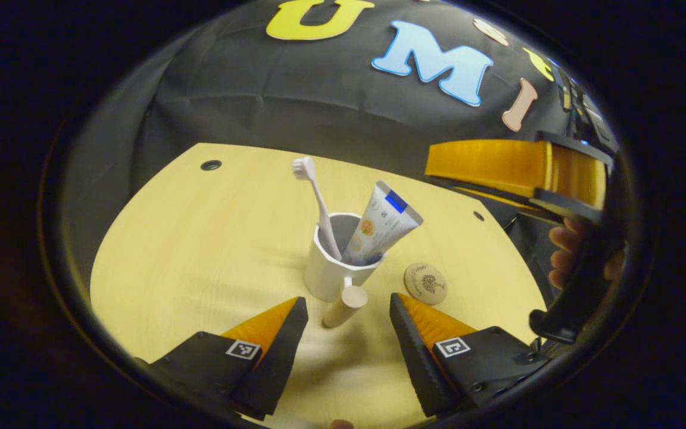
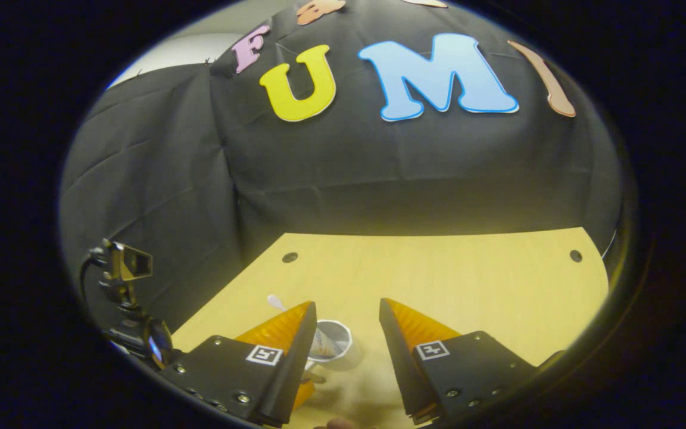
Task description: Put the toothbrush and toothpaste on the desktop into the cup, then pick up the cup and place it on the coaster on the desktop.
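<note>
Left gripper view: white cup [image 1: 334, 268] stands upright on the pale wood-grain desktop [image 1: 200, 238]. Cup wall looks faceted, matte, with a round light wooden handle [image 1: 345, 306] sticking out toward the camera. Inside the cup: a white toothbrush [image 1: 317, 202], bristle head up and leaning left, and a toothpaste tube [image 1: 382, 223], smooth grey-white with a blue band near its flat crimped end, leaning right. Both rest against the rim.

Round wooden coaster [image 1: 426, 283], flat disc with a dark engraved pattern, lies on the desktop just right of the cup, apart from it.

Left gripper [image 1: 348, 325]: jaws spread wide, holding nothing; the cup handle lies between the fingertips without touching either. Fingers are wedge-shaped with ribbed inner faces.

At the right edge of this view, the other gripper's body shows, with a hand [image 1: 566, 253] wrapped around its grip.

Right gripper view: right gripper [image 2: 348, 326] jaws apart, empty, hanging above the desktop [image 2: 468, 286]. The cup [image 2: 334, 345] sits below, partly hidden behind the left finger; the toothbrush head [image 2: 274, 301] pokes out beside it. A small camera on a mount [image 2: 125, 265] stands at the left edge.
</note>
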`<state>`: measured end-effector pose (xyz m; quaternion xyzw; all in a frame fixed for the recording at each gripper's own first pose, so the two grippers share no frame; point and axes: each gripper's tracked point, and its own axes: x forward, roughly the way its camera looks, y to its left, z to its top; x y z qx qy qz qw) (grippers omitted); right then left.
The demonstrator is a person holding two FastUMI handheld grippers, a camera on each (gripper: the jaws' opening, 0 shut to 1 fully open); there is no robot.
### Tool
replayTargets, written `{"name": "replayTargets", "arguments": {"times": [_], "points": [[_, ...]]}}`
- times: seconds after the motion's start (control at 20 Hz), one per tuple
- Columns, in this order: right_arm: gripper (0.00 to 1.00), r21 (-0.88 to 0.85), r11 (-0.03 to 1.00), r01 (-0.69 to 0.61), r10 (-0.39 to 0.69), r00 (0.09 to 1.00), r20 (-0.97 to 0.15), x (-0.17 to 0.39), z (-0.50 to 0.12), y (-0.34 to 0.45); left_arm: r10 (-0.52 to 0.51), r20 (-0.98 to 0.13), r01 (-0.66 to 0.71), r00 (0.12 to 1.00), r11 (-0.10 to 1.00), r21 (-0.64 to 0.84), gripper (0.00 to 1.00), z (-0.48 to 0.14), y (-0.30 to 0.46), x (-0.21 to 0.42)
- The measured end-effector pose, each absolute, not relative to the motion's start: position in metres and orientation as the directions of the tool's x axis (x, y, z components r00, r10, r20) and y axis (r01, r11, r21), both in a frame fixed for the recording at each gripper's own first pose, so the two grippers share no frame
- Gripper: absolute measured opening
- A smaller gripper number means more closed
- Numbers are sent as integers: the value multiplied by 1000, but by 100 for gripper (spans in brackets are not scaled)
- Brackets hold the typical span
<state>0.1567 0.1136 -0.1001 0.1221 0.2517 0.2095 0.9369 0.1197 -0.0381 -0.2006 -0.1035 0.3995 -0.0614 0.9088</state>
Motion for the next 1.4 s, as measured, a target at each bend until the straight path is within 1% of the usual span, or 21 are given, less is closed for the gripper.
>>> {"name": "replayTargets", "arguments": {"times": [0.1, 0.15, 0.25, 0.3, 0.35, 0.4, 0.5, 0.55, 0.9, 1.05, 1.2, 1.3, 1.35, 1.4], "points": [[66, 336, 891, -304, 432, 796, -424, 153, -94, 93, -194, -748, 36, 634, 974, -222, 91, -207, -42, 122], [66, 334, 895, -297, 424, 800, -424, 151, -92, 85, -187, -764, 38, 618, 977, -208, 97, -211, -42, 122], [66, 310, 909, -278, 396, 810, -433, 146, -90, 62, -179, -797, 41, 576, 981, -191, 97, -218, -43, 124], [66, 297, 916, -270, 382, 811, -443, 143, -91, 52, -178, -808, 37, 562, 981, -190, 91, -219, -43, 124], [66, 283, 922, -264, 371, 812, -450, 138, -92, 42, -176, -818, 34, 548, 981, -189, 91, -221, -43, 126], [66, 270, 928, -258, 359, 814, -457, 134, -92, 33, -170, -825, 27, 538, 983, -184, 97, -224, -42, 129], [66, 252, 936, -247, 342, 812, -473, 123, -96, 17, -156, -845, 14, 512, 985, -173, 97, -225, -40, 134], [66, 248, 938, -241, 335, 809, -483, 115, -100, 9, -144, -857, 8, 495, 987, -162, 91, -228, -40, 137], [66, 252, 945, -206, 316, 773, -550, 80, -126, -22, -108, -918, 36, 383, 994, -102, 91, -242, -47, 147], [66, 280, 942, -183, 317, 759, -569, 73, -133, -31, -80, -944, 62, 319, 996, -64, 91, -250, -44, 149], [66, 283, 947, -149, 294, 757, -584, 69, -138, -49, -45, -969, 89, 245, 996, -24, 91, -266, -42, 149], [66, 281, 950, -134, 281, 759, -588, 70, -139, -57, -35, -973, 79, 228, 997, -18, 90, -269, -38, 152], [66, 284, 950, -128, 278, 757, -591, 68, -141, -60, -34, -975, 68, 219, 997, -20, 88, -272, -38, 153], [66, 286, 951, -120, 275, 756, -595, 68, -143, -62, -39, -976, 56, 214, 998, -28, 80, -275, -39, 154]]}}
